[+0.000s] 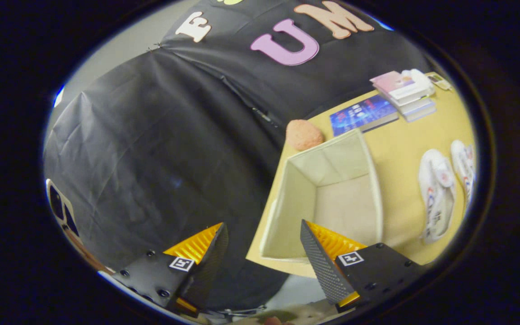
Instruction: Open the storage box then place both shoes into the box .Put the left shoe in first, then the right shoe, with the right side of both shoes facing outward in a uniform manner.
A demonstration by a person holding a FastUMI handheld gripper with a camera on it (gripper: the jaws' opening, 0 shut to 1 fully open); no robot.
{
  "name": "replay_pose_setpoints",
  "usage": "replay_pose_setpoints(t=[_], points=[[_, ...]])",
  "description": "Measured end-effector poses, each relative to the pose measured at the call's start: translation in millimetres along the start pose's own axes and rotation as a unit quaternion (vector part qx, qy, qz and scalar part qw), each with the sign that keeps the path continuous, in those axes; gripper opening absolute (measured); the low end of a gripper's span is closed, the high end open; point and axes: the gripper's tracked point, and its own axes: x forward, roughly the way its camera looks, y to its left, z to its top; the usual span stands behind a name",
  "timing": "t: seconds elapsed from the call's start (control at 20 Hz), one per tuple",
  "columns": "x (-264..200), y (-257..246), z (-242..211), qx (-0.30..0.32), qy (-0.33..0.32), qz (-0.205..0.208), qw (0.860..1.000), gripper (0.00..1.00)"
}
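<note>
**Box open and empty, shoes on table, fingers spread with nothing held**

Gripper (264, 239): fingers wide apart, nothing between them, touching nothing. View is tilted hard, so the table (400, 149) runs up at a slant.

Box (327, 198): pale cream fabric cube, soft walls, top open, no lid visible on it. It sits at the table's near corner, just ahead of the fingers; the one finger (318, 257) overlaps the near rim in view, but contact can't be confirmed. The other finger (206, 253) sits off the table against the black booth wall (151, 144). Box interior is bare: floor and inner walls visible, nothing inside.

Shoes: two white sneakers with small red and blue accents, side by side on the yellow table beyond the box, on the side away from the wall. Near shoe (436, 194) lies lengthwise just beside the box, gap between them. Far shoe (463, 167) is partly cut off, close to the first; can't tell whether they touch. Can't tell which is left or right.

Further out: an orange-pink round lump (304, 134) at the table edge behind the box's far corner, against the wall. Past it a blue book (363, 113) lies flat, then a small book stack (404, 95) with something white on top.
</note>
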Motion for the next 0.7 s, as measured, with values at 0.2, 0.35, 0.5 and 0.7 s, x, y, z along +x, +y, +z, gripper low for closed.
replay_pose_setpoints(t=[0.2,0.35,0.5,0.7], points=[[-27,-75,20,-0.016,-0.027,-0.089,0.996,0.99],[-49,-129,28,0.012,-0.040,-0.138,0.990,1.00],[-72,-187,32,0.017,-0.050,-0.196,0.979,1.00],[-78,-253,17,-0.008,-0.013,-0.260,0.965,1.00]])
